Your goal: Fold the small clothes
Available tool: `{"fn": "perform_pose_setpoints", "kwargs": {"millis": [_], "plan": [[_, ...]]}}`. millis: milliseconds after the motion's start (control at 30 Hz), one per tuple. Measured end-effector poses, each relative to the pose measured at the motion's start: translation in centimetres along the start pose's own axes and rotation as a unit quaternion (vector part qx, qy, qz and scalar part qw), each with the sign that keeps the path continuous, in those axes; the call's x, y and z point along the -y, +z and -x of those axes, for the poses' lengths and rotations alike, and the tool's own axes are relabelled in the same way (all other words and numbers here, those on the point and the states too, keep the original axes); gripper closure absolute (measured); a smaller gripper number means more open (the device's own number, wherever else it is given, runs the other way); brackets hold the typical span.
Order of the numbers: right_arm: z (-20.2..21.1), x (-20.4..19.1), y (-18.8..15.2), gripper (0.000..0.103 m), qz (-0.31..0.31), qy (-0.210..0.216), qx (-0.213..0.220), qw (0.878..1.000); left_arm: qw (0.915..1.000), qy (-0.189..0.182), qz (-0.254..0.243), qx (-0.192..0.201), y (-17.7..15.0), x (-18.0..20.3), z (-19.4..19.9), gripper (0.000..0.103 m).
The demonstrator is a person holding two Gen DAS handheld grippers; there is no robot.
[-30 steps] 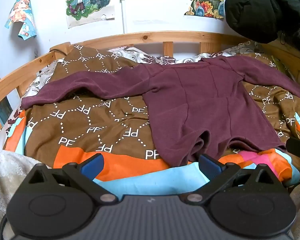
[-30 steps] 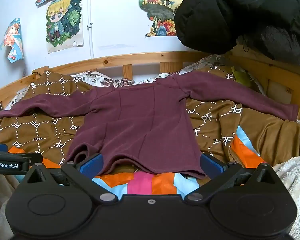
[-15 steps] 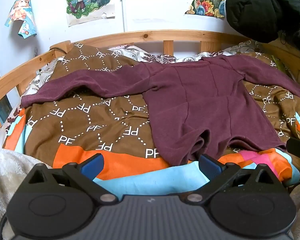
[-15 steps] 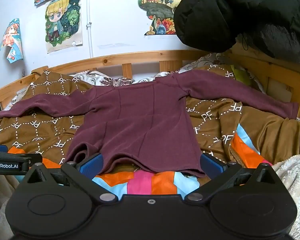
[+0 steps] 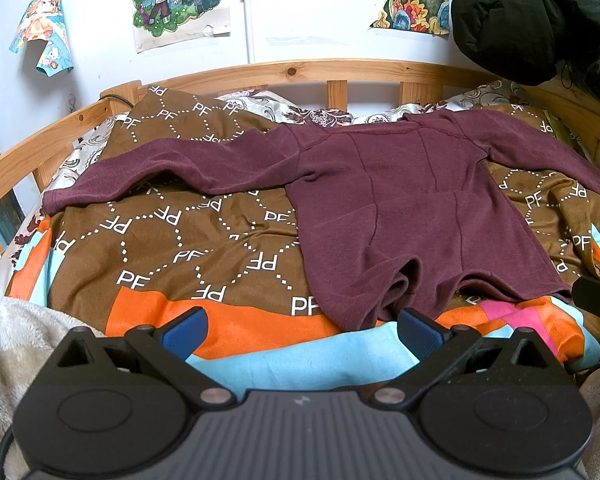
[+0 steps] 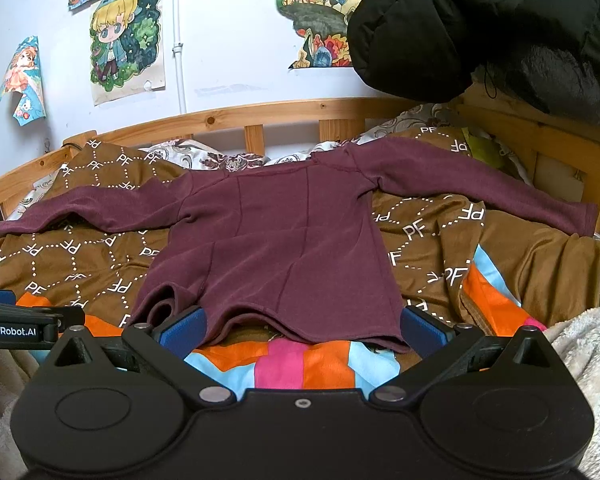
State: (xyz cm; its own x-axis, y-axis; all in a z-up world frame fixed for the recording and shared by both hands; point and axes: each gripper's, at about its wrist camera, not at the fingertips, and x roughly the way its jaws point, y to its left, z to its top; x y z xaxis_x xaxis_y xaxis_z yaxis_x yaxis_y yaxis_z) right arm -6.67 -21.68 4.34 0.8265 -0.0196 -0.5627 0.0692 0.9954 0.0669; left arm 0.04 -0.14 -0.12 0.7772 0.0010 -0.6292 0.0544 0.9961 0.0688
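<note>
Left wrist view: maroon top (image 5: 412, 216) flat on quilt (image 5: 172, 248), both grippers (image 5: 300, 330) (image 6: 302, 330) wide, empty.

A bedroom — wooden bed frame (image 5: 292, 70), wall posters (image 5: 180, 0)

We saw a maroon top (image 5: 412, 208) of soft, matt knit cloth with raised seams, lying on a brown quilt (image 5: 172, 240) of smooth, faintly sheened fabric printed with white letters. The bed frame (image 5: 300, 70) was pale varnished wood with visible knots. A cream blanket (image 6: 584, 344) looked fluffy and rough, like fleece. A black jacket (image 6: 480, 28) had a matt, quilted synthetic shell. On the painted wall, paper posters (image 6: 126, 40) curled at the edges. The left gripper (image 5: 300, 330) and right gripper (image 6: 302, 330) were matt black plastic with small shiny metal pins, and their fingers (image 5: 420, 330) wore ribbed blue rubbery pads (image 6: 184, 330).
</note>
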Motion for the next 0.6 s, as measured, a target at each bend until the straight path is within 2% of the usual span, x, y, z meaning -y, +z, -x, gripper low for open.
{"fn": "perform_pose_setpoints", "kwargs": {"millis": [600], "plan": [[0.0,-0.09,-0.04,0.0,-0.002,0.0,-0.002,1.0,1.0,0.0,0.0,-0.001,0.03,-0.01,0.0,0.001]]}}
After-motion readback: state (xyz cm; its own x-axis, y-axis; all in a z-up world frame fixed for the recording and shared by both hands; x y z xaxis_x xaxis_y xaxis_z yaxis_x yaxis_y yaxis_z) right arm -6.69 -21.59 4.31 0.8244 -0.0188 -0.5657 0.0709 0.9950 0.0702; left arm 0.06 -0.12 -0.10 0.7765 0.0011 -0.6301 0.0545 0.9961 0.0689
